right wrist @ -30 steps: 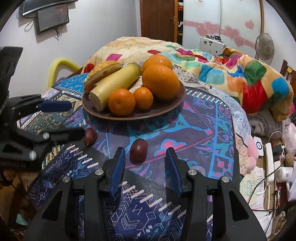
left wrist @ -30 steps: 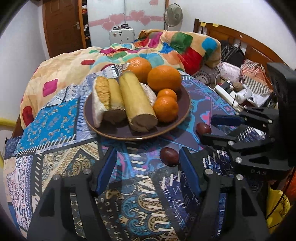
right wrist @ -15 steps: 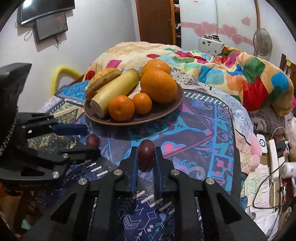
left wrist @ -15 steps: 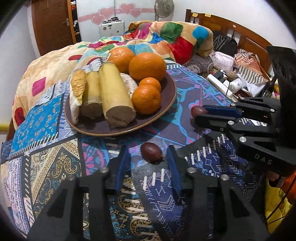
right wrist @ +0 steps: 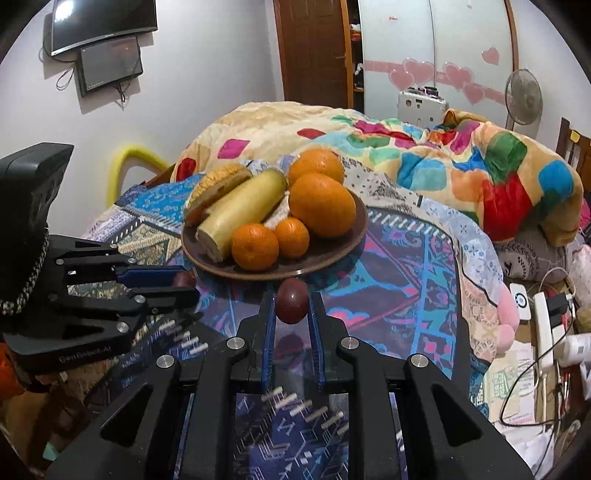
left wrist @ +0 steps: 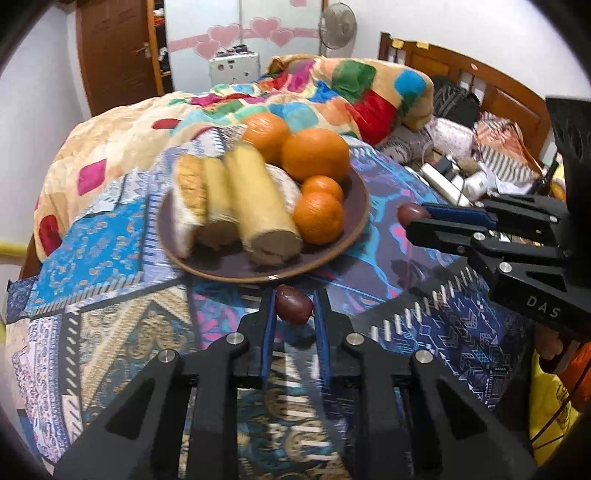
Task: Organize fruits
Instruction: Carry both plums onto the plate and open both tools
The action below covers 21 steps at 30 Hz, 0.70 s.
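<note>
A crumpled multicoloured patchwork blanket [right wrist: 461,162] is heaped at the upper right. A black wall-mounted screen [right wrist: 99,22] is seen upper left, a round standing fan [right wrist: 522,98] far right.

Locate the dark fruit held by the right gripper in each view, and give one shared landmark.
Left wrist view: dark fruit at right of centre, between the right gripper tips.
Right wrist view: bottom centre, clamped just below the plate.
Shared landmark: the brown plate.
</note>
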{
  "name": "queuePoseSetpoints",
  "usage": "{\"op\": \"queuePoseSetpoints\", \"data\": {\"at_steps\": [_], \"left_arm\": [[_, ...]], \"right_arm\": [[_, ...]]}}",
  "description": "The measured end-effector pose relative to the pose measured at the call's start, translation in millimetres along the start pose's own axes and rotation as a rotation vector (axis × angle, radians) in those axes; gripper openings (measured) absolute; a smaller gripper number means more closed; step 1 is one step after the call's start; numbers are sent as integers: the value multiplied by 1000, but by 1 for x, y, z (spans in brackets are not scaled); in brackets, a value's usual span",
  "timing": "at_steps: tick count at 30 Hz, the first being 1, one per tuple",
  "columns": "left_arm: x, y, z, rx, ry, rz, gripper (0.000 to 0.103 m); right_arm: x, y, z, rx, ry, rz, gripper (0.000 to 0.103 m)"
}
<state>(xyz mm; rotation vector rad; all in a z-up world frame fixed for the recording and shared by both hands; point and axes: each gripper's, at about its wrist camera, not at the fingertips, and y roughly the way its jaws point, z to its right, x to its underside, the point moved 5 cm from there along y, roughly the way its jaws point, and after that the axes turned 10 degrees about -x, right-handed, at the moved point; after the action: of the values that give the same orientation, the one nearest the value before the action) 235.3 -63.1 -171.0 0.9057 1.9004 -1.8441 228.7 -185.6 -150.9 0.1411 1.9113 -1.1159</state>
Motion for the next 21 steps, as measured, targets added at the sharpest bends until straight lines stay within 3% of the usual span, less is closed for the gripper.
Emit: {"op": "queuePoseSetpoints", "data": {"at_steps": [9, 21], "left_arm": [[-17, -5, -38, -38, -86, 45, 20], [-22, 16, -41, -22, -111, 26, 20]], "right_arm": [[-22, 8, 3, 15, 0, 31, 16], [-29, 35, 16, 18, 35, -9, 16]]}}
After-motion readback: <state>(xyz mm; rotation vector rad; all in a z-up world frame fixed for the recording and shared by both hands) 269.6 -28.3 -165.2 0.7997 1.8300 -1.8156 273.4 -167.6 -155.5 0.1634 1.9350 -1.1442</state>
